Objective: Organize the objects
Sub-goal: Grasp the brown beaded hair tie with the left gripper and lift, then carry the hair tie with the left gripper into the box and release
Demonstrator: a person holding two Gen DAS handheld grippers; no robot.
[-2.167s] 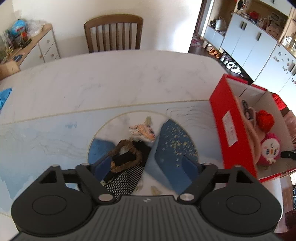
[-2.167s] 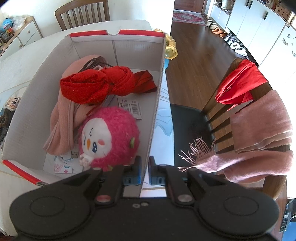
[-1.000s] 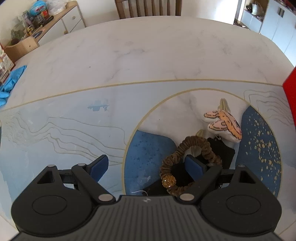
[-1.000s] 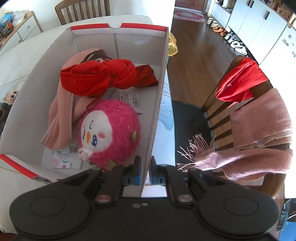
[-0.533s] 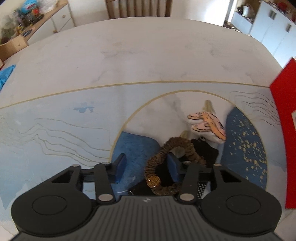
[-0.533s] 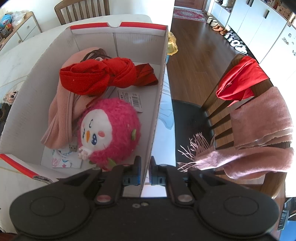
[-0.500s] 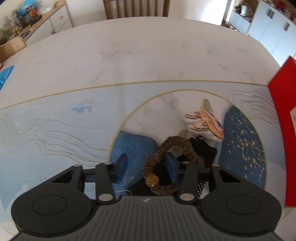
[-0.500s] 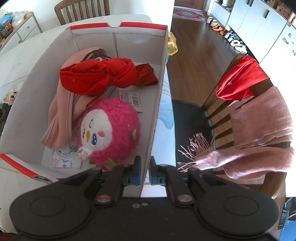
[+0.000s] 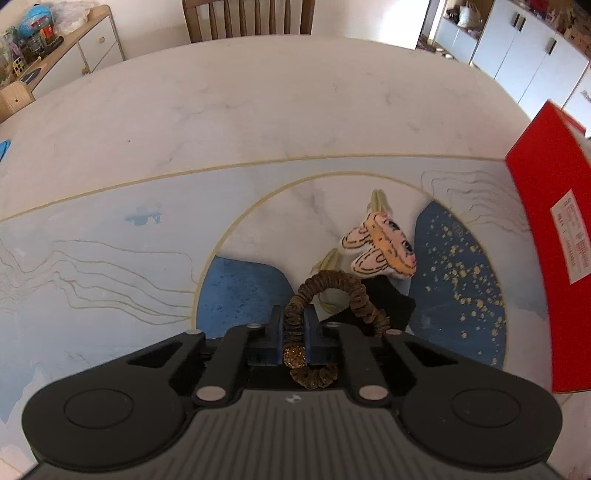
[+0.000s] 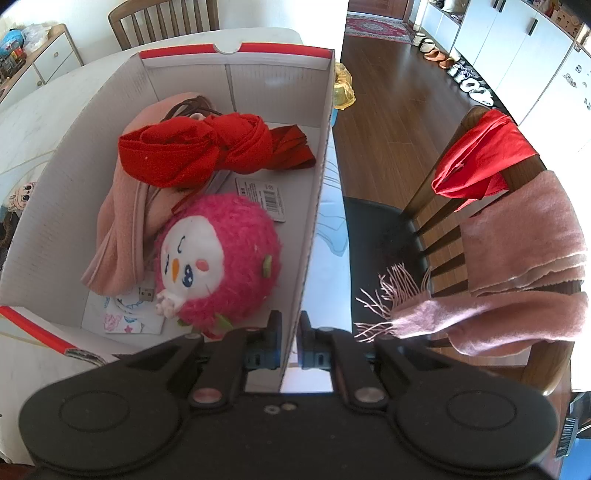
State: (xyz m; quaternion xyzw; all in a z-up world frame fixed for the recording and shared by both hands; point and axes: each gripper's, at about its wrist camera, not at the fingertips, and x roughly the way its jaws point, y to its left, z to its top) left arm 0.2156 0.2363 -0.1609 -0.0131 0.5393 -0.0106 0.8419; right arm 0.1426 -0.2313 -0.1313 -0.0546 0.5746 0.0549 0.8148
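In the left wrist view my left gripper (image 9: 293, 326) is shut on a brown scrunchie (image 9: 343, 286) with a gold bead, its blue pads pinching the band. The scrunchie's loop arches over a black cloth item (image 9: 388, 304). A small pink and orange striped plush (image 9: 384, 249) lies just beyond. The red box (image 9: 546, 236) stands at the right. In the right wrist view my right gripper (image 10: 290, 339) is shut on the box's near right wall (image 10: 310, 236). Inside lie a pink round plush (image 10: 218, 258), a red knotted cloth (image 10: 195, 151) and a pink scarf (image 10: 122, 229).
A painted mat (image 9: 110, 251) covers the marble table (image 9: 258, 103). A wooden chair (image 9: 247, 18) stands at the far side. In the right wrist view another chair (image 10: 480, 206) draped with red and pink cloths stands right of the table over a wooden floor.
The left gripper's jaws have gone from wide apart to shut on the scrunchie's band. The right gripper has kept still on the box wall.
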